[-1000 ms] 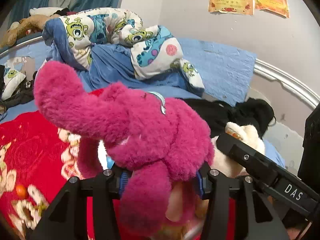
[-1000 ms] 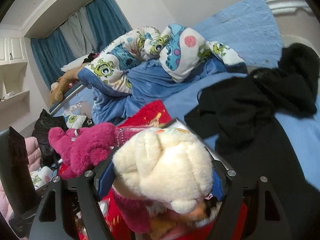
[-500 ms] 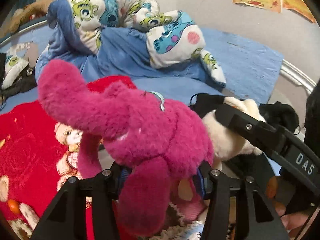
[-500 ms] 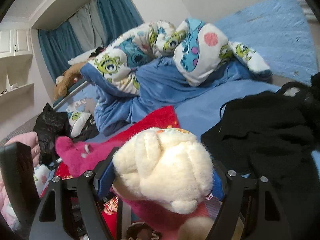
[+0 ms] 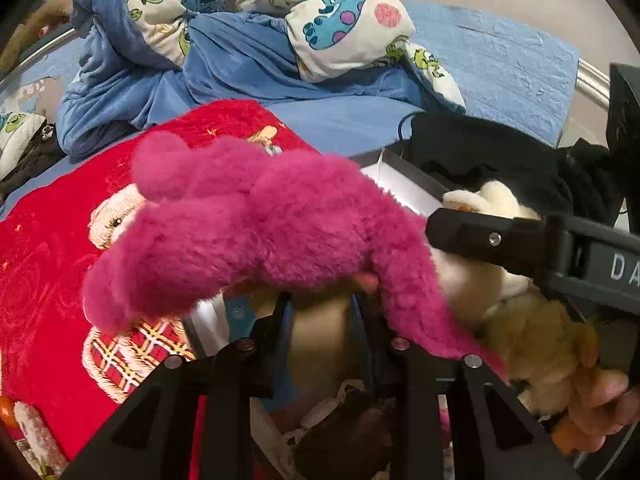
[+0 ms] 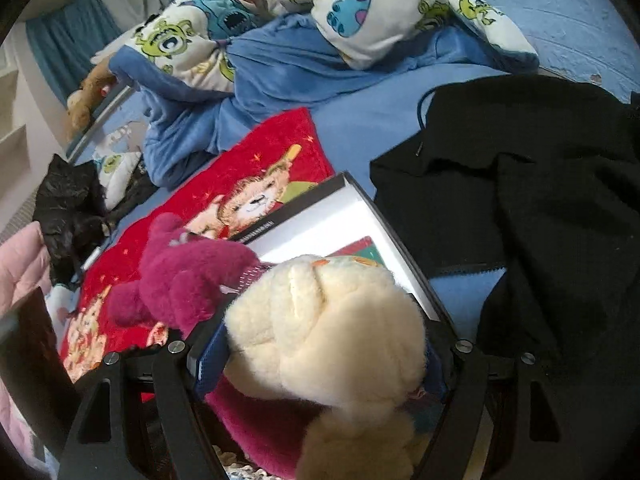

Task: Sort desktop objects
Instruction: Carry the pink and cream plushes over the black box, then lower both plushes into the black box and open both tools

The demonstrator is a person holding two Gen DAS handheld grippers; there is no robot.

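Note:
My left gripper (image 5: 320, 308) is shut on the lower part of a magenta plush toy (image 5: 248, 236), whose body droops forward over a white box (image 5: 404, 192). My right gripper (image 6: 316, 344) is shut on a cream plush toy (image 6: 324, 328), held above the same white box (image 6: 320, 224). The magenta plush (image 6: 188, 272) also shows left of the cream one in the right wrist view. The cream plush (image 5: 496, 208) and one right gripper finger (image 5: 496, 236) show at the right of the left wrist view. Other soft toys lie in the box beneath; details are hidden.
A red blanket with bear print (image 5: 52, 264) covers the bed to the left. A black garment (image 6: 532, 184) lies to the right. A cartoon-monster duvet (image 5: 248, 4) and blue sheet (image 6: 312, 64) are piled behind. A black bag (image 6: 68, 204) sits far left.
Both grippers have tilted downward toward the white box. The magenta plush has slumped forward and lower. Both plushes stay gripped.

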